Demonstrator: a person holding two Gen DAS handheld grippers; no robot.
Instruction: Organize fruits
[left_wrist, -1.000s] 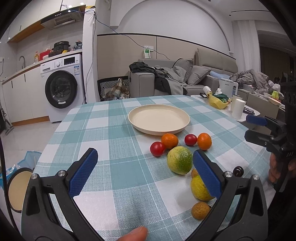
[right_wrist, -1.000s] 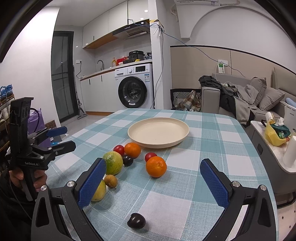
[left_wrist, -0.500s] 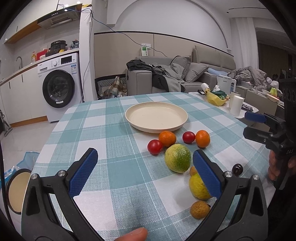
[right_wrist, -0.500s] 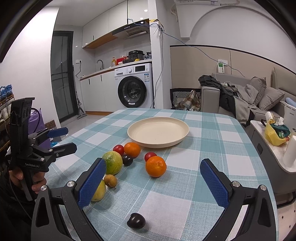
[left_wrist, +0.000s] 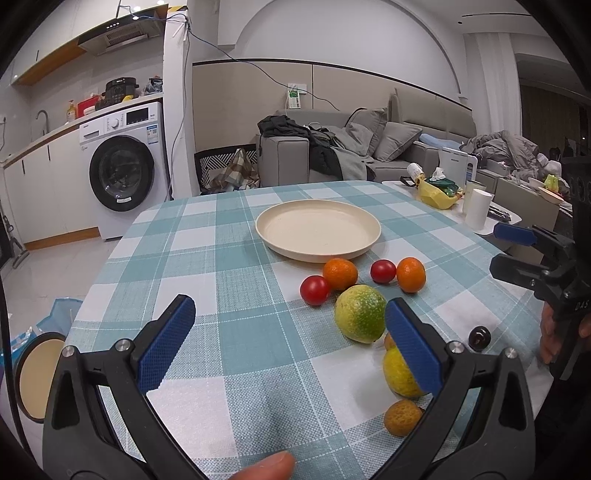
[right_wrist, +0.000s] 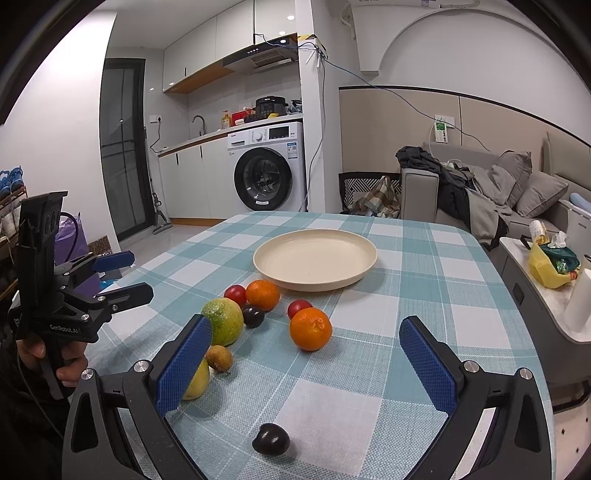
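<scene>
From my left claw (left_wrist: 291, 341), its blue-padded fingers spread wide and holding nothing, I look down on the teal-and-white checked tablecloth (left_wrist: 207, 266) with the round cream plastic plate (left_wrist: 317, 230) lying bare at the far middle. All the fruit lies loose on the cloth on the near side of the plate: a red cherry tomato (left_wrist: 314, 290), a small orange mandarin (left_wrist: 340, 273), a second red tomato (left_wrist: 383, 271), another mandarin (left_wrist: 410, 274), the big green-yellow citrus (left_wrist: 359, 318), a yellow lemon (left_wrist: 399, 374) half hidden behind my right finger pad, and a small brown rough-skinned fruit (left_wrist: 402, 417). My worry here is rolling: these are round, packed close, and a finger coming down on the green citrus could knock the tomato or mandarin beside it off across the cloth. From my right claw (right_wrist: 314, 363), also spread and empty, the nearest mandarin (right_wrist: 310, 328) sits between the pads but further out, a dark plum (right_wrist: 270, 438) lies just below them, and another dark plum (right_wrist: 253, 316) is tucked against the green citrus (right_wrist: 223, 320). The near plum is close to the table edge, I judge; a clumsy nudge might send it over. My other claw (right_wrist: 118, 275) hovers at the left, so both reaching for the cluster at once could collide.
</scene>
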